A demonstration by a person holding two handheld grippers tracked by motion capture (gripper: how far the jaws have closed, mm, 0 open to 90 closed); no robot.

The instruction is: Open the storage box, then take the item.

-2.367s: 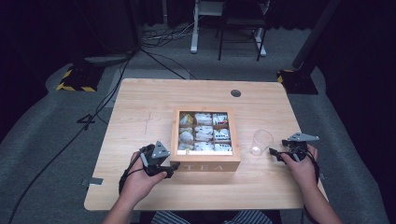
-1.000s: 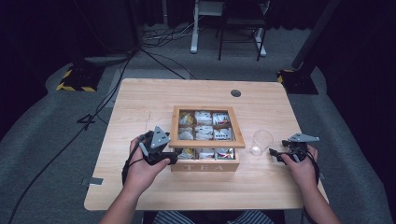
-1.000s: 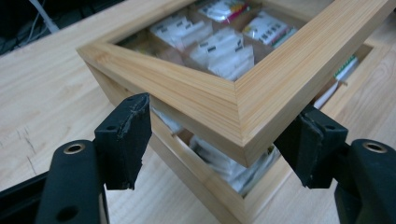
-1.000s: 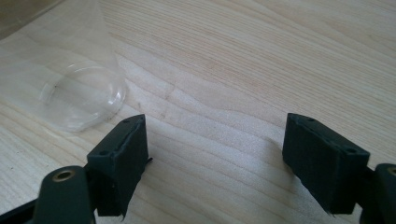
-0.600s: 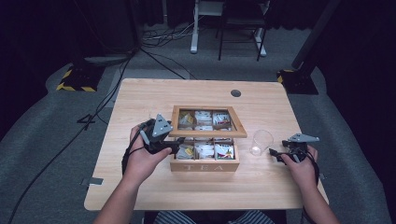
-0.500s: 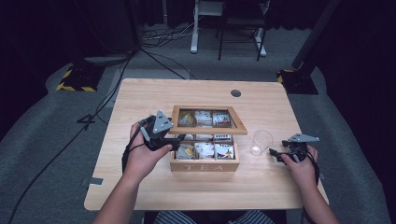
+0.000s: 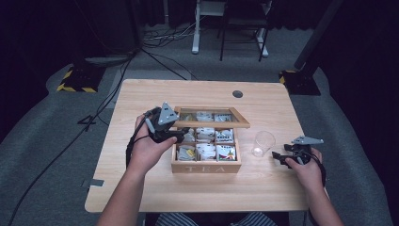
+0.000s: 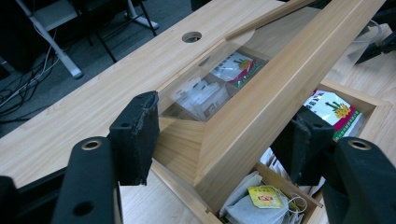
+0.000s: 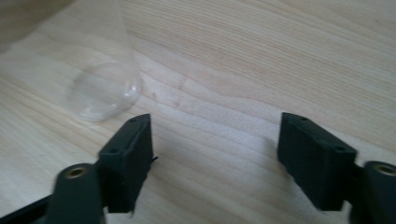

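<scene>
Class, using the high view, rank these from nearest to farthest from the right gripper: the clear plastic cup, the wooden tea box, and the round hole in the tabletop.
1. Clear plastic cup: just left of the right gripper, standing on the table.
2. Wooden tea box: further left, mid-table, its lid raised.
3. Round hole: farthest, near the table's far edge.

Pale matt wood table (image 7: 141, 188) – wooden box (image 7: 207, 165), clear glossy cup (image 7: 263, 142).

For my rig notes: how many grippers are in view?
2. The left gripper, jaws just closing on the corner of the tea box lid; the right gripper over the table beside the clear glass, jaws just closing slightly, nothing between them.
</scene>
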